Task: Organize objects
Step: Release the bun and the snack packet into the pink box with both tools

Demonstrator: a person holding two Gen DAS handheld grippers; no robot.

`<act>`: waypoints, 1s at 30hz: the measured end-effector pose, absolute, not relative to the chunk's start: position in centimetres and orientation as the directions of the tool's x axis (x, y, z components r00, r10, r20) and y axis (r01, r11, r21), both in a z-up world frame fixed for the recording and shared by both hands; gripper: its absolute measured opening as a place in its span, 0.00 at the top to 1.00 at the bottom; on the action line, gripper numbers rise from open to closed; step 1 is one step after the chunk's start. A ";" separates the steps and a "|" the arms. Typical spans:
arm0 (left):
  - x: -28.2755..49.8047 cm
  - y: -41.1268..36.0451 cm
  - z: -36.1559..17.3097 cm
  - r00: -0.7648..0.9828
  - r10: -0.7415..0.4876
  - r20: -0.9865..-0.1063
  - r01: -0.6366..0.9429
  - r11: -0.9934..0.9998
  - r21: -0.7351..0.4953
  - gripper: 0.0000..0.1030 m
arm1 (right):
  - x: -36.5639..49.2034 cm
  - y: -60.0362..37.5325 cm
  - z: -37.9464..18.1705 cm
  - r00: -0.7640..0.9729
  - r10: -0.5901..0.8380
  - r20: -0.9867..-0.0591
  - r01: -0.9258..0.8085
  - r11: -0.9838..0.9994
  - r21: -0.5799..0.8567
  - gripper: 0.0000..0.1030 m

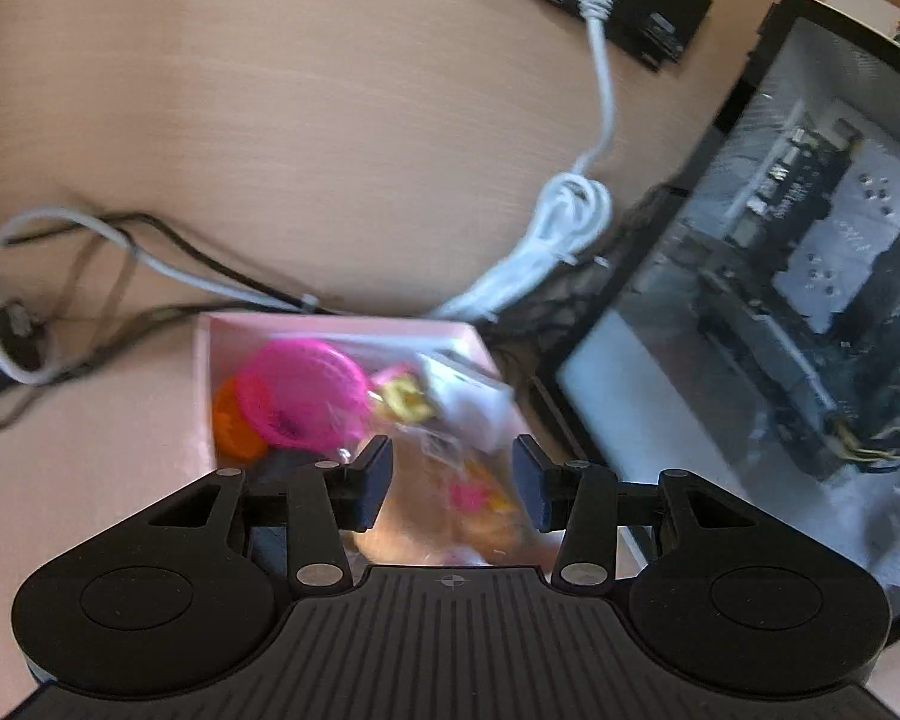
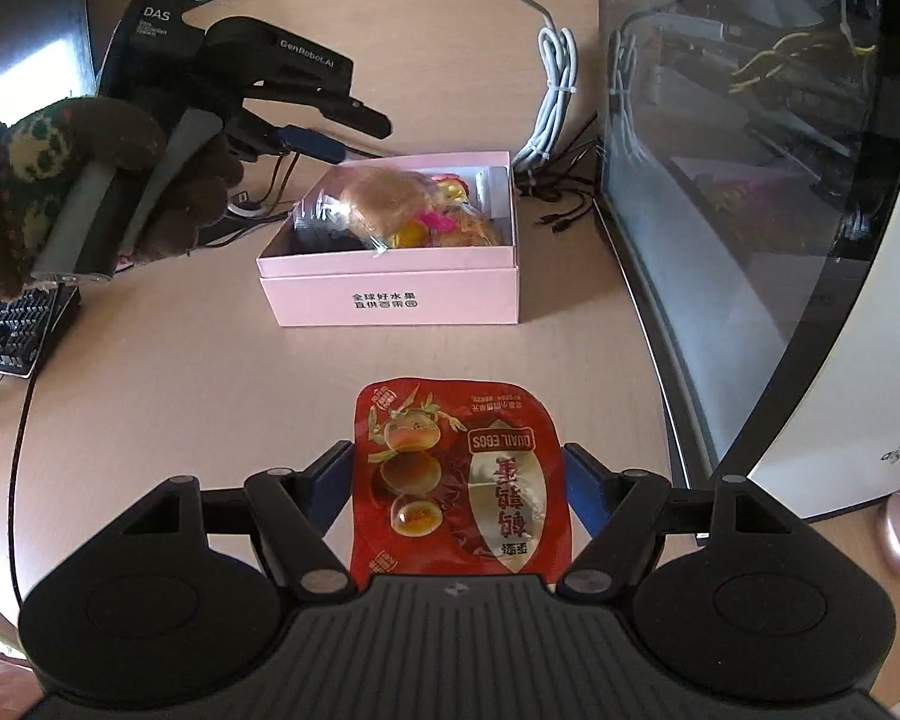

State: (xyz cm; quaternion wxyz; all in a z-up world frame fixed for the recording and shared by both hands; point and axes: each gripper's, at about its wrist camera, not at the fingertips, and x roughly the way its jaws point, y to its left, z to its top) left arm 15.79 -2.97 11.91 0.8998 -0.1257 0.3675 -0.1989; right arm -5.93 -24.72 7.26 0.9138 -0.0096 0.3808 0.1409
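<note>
Quail egg packet (image 2: 459,480) lies flat on the desk (image 2: 180,360) between the spread fingers of the right gripper (image 2: 459,483), which do not squeeze it. Beyond it stands the pink box (image 2: 390,294), full of snacks. The left gripper (image 1: 453,477) hovers open above that box (image 1: 205,360), holding nothing.

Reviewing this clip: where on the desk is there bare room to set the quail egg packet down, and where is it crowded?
Bare wood lies between the quail egg packet and the pink box, and left of the box toward the keyboard. Another bare stretch lies beyond the cables in the left wrist view. Crowded: the box interior, piled with snacks, and the gap between box and glass PC case, filled by bundled white cable.
</note>
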 end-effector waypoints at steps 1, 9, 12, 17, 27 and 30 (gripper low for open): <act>15.5 -2.6 11.9 0.666 -0.434 -0.606 0.247 0.896 -0.370 0.54 | -5.8 -24.8 7.2 0.669 0.252 -0.699 -0.269 0.959 0.087 0.29; 7.6 2.5 9.7 0.679 -0.388 -0.623 0.088 0.886 -0.455 0.54 | -2.3 -23.4 8.2 0.674 0.277 -0.685 -0.326 0.943 0.061 0.29; 3.3 4.3 7.4 0.642 -0.385 -0.663 0.012 0.870 -0.493 0.54 | 0.3 -22.4 10.2 0.702 0.294 -0.649 -0.333 0.941 0.065 0.29; -3.2 6.3 4.8 0.636 -0.345 -0.690 -0.102 0.849 -0.518 0.54 | 6.8 -19.7 14.6 0.766 0.300 -0.569 -0.318 0.945 0.072 0.29; -8.9 8.9 6.8 0.684 -0.262 -0.681 -0.082 0.900 -0.428 0.54 | 18.3 -15.2 19.2 0.783 0.346 -0.517 -0.265 0.937 0.226 0.07; -9.3 10.0 6.2 0.668 -0.255 -0.699 -0.096 0.902 -0.420 0.54 | 17.1 -15.4 18.4 0.790 0.351 -0.503 -0.281 0.936 0.212 0.07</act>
